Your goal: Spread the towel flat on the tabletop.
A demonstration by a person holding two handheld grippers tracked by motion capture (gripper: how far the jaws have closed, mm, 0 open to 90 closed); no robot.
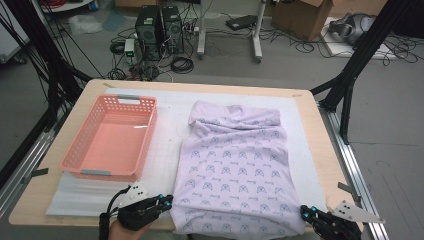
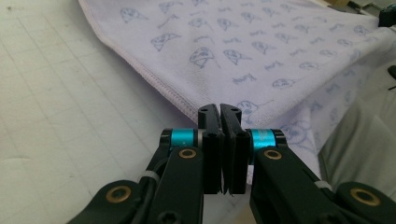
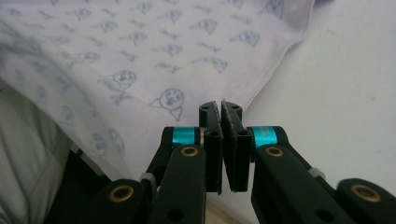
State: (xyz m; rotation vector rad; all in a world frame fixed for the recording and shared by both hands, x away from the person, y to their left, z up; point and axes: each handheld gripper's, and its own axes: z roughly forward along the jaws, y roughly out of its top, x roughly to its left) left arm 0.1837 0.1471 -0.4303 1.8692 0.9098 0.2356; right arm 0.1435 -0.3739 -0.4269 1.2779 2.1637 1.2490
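A pale lilac cloth (image 1: 235,165) printed with small blue figures lies spread on the white mat, and its far end is rumpled. My left gripper (image 1: 169,200) is at the cloth's near left corner, its jaws pressed together on the hem. In the left gripper view the stitched edge of the cloth (image 2: 233,46) runs straight into the shut left gripper (image 2: 219,109). My right gripper (image 1: 305,211) is at the near right corner. In the right gripper view the hem of the cloth (image 3: 140,46) likewise ends between the jaws of the shut right gripper (image 3: 220,106).
An empty pink plastic basket (image 1: 70,160) stands on the left half of the white mat (image 1: 165,150). The wooden table (image 1: 310,130) has bare strips along its right and near edges. Black frame struts, cables and computer boxes stand on the floor beyond.
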